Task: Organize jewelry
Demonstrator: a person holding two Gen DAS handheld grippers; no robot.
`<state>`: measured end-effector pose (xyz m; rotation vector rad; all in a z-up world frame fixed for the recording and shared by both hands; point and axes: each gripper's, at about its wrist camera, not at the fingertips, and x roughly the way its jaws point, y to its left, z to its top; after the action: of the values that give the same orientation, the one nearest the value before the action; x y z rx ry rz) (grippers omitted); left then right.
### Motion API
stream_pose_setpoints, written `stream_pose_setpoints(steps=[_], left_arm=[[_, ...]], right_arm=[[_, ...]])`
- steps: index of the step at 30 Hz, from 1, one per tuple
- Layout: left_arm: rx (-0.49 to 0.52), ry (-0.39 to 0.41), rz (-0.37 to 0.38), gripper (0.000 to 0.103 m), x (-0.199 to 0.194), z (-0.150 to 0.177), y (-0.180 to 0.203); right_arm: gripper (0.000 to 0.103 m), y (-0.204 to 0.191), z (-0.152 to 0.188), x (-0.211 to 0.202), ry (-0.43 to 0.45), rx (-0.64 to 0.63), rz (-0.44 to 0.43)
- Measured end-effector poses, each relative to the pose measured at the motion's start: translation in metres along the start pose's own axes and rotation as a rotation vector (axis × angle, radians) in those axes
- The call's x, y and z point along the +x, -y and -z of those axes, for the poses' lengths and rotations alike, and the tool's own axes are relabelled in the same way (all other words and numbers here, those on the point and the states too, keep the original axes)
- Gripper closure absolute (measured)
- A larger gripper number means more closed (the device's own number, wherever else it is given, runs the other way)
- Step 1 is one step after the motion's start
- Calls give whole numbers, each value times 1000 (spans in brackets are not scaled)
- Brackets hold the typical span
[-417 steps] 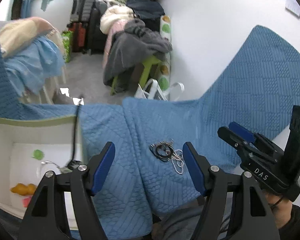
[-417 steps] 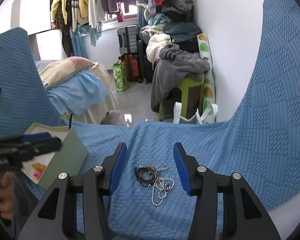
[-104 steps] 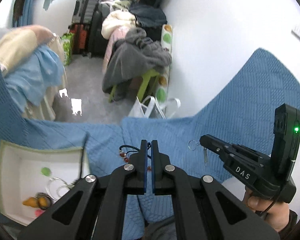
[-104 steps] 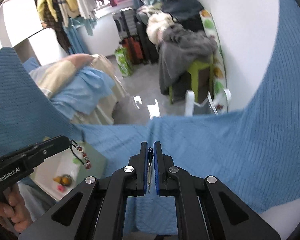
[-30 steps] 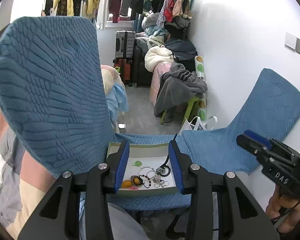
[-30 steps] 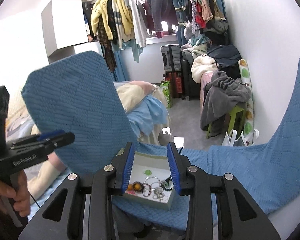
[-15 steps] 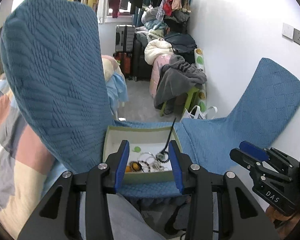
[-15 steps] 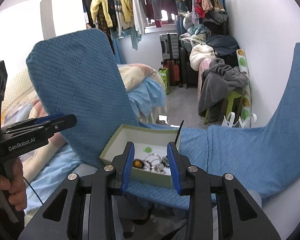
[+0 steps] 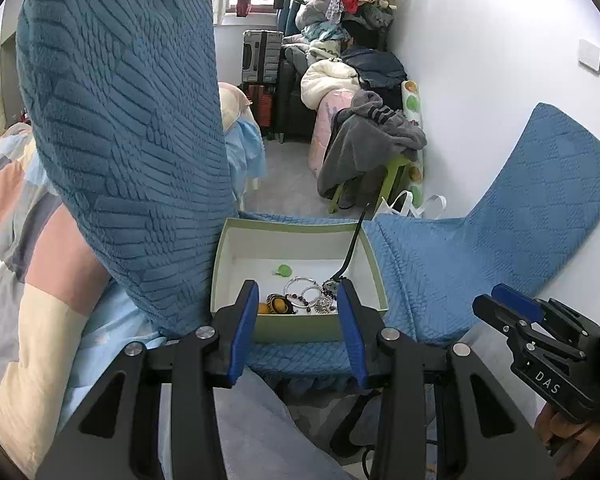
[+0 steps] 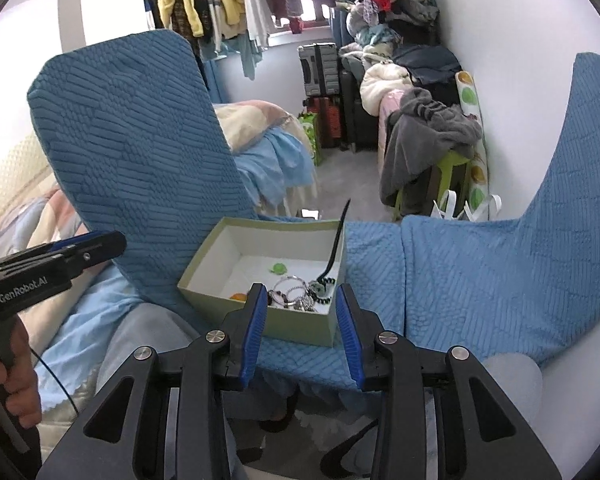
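At nine o'clock the left gripper (image 9: 298,330) hangs with jaws apart and empty; at center, tangled light jewelry (image 9: 310,300) fills the green box (image 9: 296,330); right gripper (image 10: 300,326) likewise spread. Slippery chains probably need pinching by a loop.

left claw (image 9: 298,334) spread wide, right claw (image 10: 300,334) spread wide, both empty

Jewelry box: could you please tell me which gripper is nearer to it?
Left, though only narrowly. The left gripper faces the jewelry box straight on; the right gripper sits off to the box's right, angled toward it.
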<state>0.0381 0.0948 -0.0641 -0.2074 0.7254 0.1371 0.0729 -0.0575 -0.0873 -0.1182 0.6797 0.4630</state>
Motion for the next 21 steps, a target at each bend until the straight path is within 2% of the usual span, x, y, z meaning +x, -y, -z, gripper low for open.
stream_pose_setpoints(steps=[4,9,12,14,15,17,21], left_arm=[[-11,-7,0,61,3,2,-2],[-7,-17,-1,53,7,3,-1],[-7,-24,-2,45,10,3,-1],[-6,-28,-11,32,13,2,-1],[-9,-25,-19,23,13,1,-2],[-13,-17,-25,21,13,1,-3],[-13,-21,-46,18,17,1,-4]], right_arm=[[68,5,3,2,-5,9,24],[52,12,4,4,1,30,32],[34,17,2,6,4,41,41],[19,19,1,5,11,36,51],[15,19,0,5,15,29,62],[3,21,-1,7,16,19,87],[0,25,0,8,9,37,93]])
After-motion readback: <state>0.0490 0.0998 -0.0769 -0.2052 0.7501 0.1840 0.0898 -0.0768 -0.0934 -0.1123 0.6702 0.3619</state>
